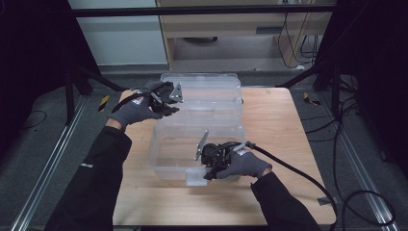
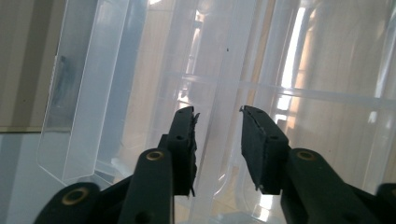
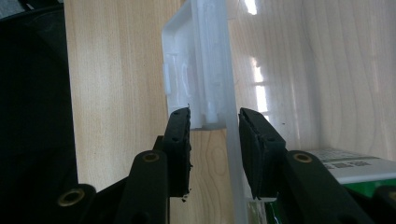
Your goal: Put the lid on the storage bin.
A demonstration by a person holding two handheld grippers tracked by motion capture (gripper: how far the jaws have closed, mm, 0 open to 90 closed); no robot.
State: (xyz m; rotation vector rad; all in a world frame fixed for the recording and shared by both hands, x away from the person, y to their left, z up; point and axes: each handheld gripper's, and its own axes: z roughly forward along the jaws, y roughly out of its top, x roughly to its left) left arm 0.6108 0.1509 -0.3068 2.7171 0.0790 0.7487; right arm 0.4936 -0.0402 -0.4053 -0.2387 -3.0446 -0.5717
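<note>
Two hand-held grippers on one clear plastic bin [image 1: 192, 144], which sits mid worktop [image 1: 279, 125], lid [image 1: 211, 91] swung open behind it. I see the right hand-held gripper [image 3: 214, 140] w/ jaws spread either side of the bin's near wall, by the front latch [image 3: 187, 70]. Left hand-held gripper [image 2: 217, 140] also spread, at the lid's left edge, a rib between its jaws.

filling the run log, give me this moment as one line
scene: clear bin, lid open | left tool: open, astride lid edge | right tool: open, astride bin's front wall by latch
</note>
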